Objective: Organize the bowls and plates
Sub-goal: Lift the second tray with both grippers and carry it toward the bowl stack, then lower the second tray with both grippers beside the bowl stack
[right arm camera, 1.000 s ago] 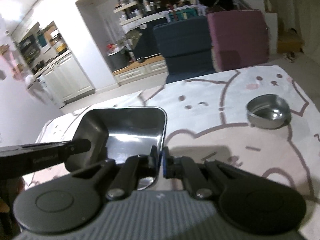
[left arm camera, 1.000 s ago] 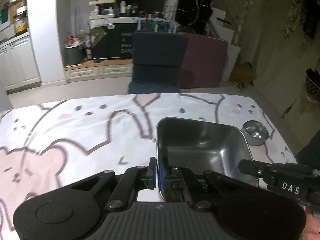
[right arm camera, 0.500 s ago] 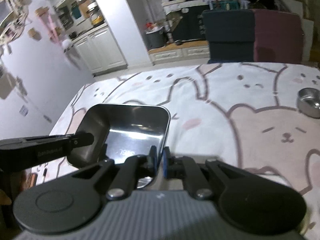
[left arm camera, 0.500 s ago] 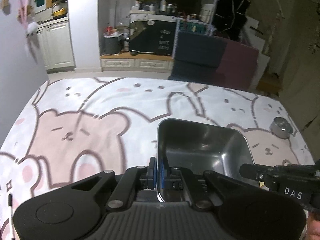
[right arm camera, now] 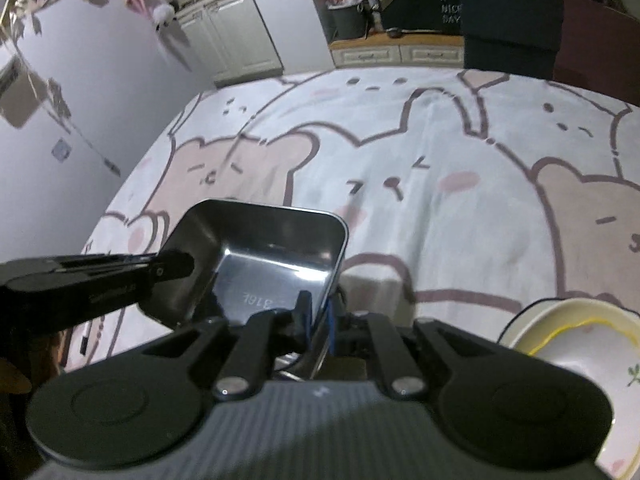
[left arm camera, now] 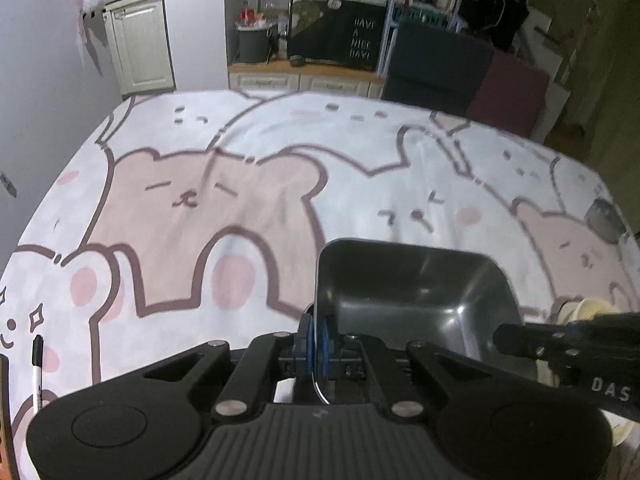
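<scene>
A square steel tray (left arm camera: 408, 280) hangs just over the bear-print tablecloth (left arm camera: 240, 208), carried between both grippers. My left gripper (left arm camera: 318, 340) is shut on its left rim. In the right wrist view the tray (right arm camera: 272, 248) has its right rim between the blue pads of my right gripper (right arm camera: 319, 320), whose jaws are opening slightly while the pads still touch the rim. Each gripper shows as a black arm at the side of the other's view. A cream plate with a yellow edge (right arm camera: 580, 344) lies at the lower right. A small steel bowl (left arm camera: 606, 220) sits far right.
A black marker pen (left arm camera: 37, 364) lies near the table's left front edge. A dark blue chair (left arm camera: 436, 68) and a maroon one (left arm camera: 516, 92) stand behind the far edge. A grey wall (right arm camera: 60, 120) runs close along the left side.
Both grippers have carried the tray leftward across the table. The small steel bowl has slid off to the far right of view, and the cream plate and the pen have come into sight.
</scene>
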`<state>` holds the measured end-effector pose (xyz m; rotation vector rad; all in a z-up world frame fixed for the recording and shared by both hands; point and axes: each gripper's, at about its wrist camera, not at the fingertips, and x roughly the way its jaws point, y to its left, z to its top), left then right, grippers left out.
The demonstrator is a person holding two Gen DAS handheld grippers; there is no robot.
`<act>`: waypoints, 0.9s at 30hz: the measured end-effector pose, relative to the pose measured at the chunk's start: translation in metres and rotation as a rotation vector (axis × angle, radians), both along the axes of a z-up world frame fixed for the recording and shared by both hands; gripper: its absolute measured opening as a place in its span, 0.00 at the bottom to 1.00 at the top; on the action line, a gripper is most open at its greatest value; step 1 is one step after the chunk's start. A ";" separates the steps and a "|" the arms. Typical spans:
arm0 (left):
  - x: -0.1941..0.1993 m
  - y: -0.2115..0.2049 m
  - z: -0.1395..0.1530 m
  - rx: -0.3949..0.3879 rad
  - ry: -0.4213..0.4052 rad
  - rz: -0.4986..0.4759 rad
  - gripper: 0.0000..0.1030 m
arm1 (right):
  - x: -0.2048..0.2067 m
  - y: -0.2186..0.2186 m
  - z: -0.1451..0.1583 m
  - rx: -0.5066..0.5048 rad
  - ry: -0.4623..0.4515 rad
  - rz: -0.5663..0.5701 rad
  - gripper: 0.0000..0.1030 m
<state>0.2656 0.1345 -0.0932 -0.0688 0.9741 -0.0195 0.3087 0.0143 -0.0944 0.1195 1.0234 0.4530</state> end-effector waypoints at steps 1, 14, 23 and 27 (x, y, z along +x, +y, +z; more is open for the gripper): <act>0.001 0.001 -0.004 0.008 0.015 -0.003 0.04 | -0.001 0.004 -0.002 -0.008 0.003 0.006 0.10; 0.008 0.000 -0.027 0.095 0.069 -0.046 0.10 | 0.000 0.023 -0.013 -0.049 0.026 0.037 0.12; 0.011 -0.004 -0.036 0.125 0.097 -0.075 0.11 | 0.003 0.026 -0.016 -0.065 0.046 0.044 0.12; 0.011 -0.006 -0.041 0.150 0.110 -0.091 0.11 | 0.005 0.027 -0.020 -0.077 0.061 0.050 0.12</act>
